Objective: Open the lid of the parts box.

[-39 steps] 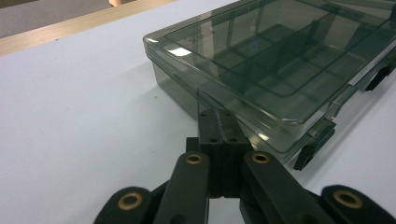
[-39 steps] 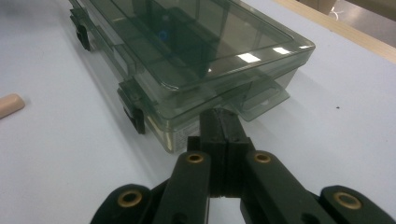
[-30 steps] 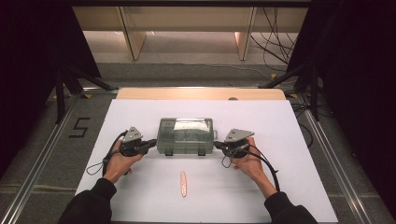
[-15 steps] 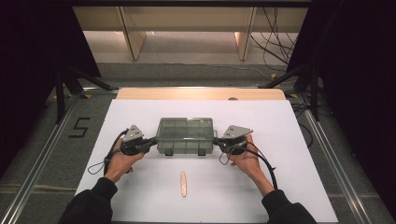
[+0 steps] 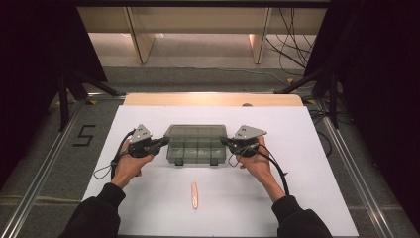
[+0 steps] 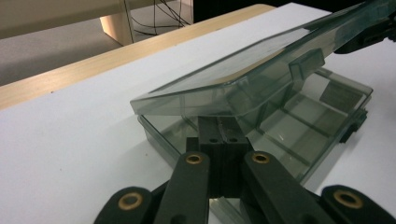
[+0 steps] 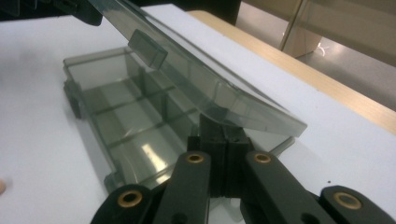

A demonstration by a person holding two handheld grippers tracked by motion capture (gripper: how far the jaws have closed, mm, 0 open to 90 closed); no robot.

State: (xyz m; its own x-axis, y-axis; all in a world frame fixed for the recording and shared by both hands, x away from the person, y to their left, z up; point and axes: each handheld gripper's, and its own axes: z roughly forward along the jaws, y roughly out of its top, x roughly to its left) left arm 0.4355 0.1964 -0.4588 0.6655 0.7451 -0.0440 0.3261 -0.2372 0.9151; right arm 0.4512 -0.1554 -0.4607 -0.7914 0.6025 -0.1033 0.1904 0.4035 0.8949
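High view: clear compartment box [image 5: 196, 146] sits mid-counter on the white sheet [image 5: 307, 163], long side facing the person, lid [image 5: 195, 131] raised off the base and tilted up toward the far side. Base is split into several compartments (contents can't be made out).

Left hand-held gripper [image 5: 162, 143] is at the box's left end, jaws closed together, tips at the lid edge. Left gripper view: same jaws [image 6: 223, 140] pressed flat against each other, sitting under the lid's corner [image 6: 219, 93], base wall just beyond. Nothing clamped between them; lid rests on top of the tips.

Right hand-held gripper [image 5: 224, 142] mirrors it at the right end, jaws also together. Right gripper view: closed jaws [image 7: 223, 137] tucked under the lid's near corner [image 7: 243, 107], lid slanting up and away, latch tab [image 7: 147, 49] on its front edge. Open base [image 7: 135, 121] lies left of the tips.

Each gripper is held in one hand, forearms in dark sleeves coming in from the bottom edge, cables trailing back.

Outward: a small tan stick-like item [image 5: 194, 194] lies on the sheet nearer the person, well apart from the box. A wooden strip [image 5: 213, 99] runs along the counter's far edge. A "5" marking [image 5: 85, 135] is on the floor to the left.
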